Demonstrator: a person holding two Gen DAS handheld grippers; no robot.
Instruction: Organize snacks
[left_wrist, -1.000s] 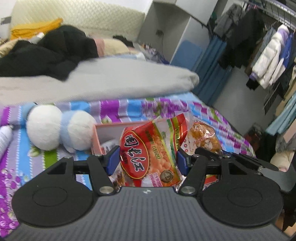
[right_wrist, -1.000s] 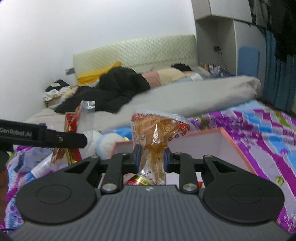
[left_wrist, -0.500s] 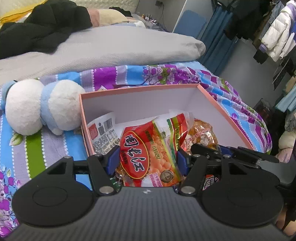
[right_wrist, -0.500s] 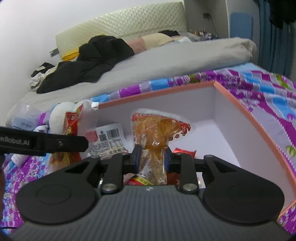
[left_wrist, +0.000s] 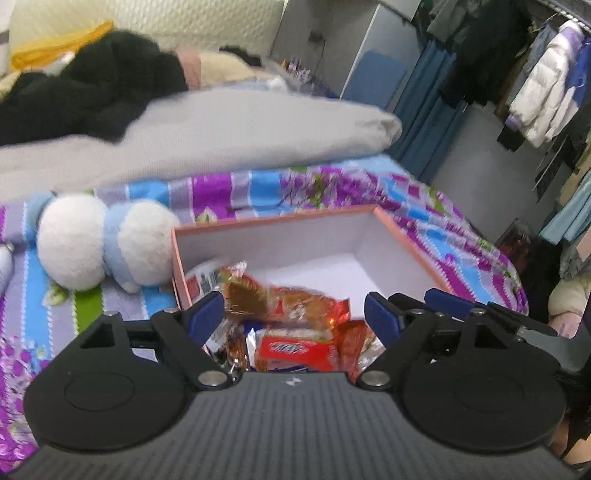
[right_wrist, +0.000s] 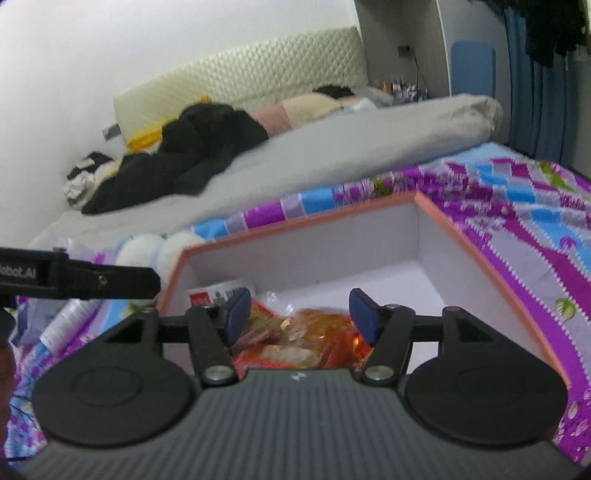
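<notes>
Both grippers, left gripper (left_wrist: 294, 313) and right gripper (right_wrist: 300, 315), had just opened, releasing snack packets (left_wrist: 295, 317) into the box (left_wrist: 402, 243). Judged best: withdraw straight up, avoiding snagging wrappers.

In front of you the box (left_wrist: 402, 240) sits on the bedspread (left_wrist: 424, 206). Inside the box, the snack packets (left_wrist: 295, 325) lie in the near left part; the far right part of its floor is bare. The plush toy (left_wrist: 103, 243) lies just beside the left wall of the box. Behind both, farther away, the folded quilt (left_wrist: 229, 133) stretches across the bed, with a heap of clothes (left_wrist: 96, 85) on its far left. The clothes rack (left_wrist: 535, 81) stands at the far right.
</notes>
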